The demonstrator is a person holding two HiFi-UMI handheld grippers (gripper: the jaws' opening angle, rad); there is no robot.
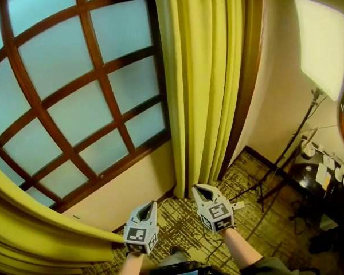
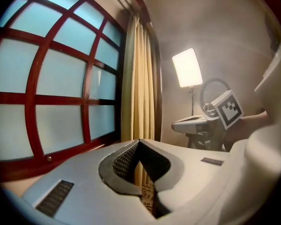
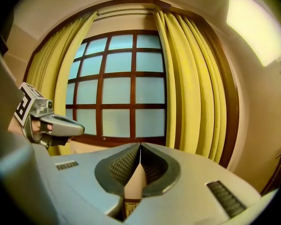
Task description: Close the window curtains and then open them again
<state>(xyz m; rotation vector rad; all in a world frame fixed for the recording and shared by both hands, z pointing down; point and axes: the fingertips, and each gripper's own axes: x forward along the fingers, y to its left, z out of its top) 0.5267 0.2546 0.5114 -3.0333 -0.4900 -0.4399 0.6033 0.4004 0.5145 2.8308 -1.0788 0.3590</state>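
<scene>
Left hand-held gripper [image 1: 148,209] and right hand-held gripper [image 1: 199,191]: both shut tight, nothing between the jaws, low before the window [image 1: 74,85]. Right curtain [image 1: 200,85] bunched at its frame edge, left curtain [image 1: 40,228] gathered at the far side; glass bare. Risks: reaching with jaws closed only pushes fabric; a thin pinch on one fold may slip. Light stand [image 1: 289,148] seems near the right curtain, so a snag is possible.

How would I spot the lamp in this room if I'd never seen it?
Find the big wood-framed window, then go right past the yellow curtain on that side. Just beyond it, a flat rectangular lamp tops a thin black stand; nothing else there glows bright white.
</scene>
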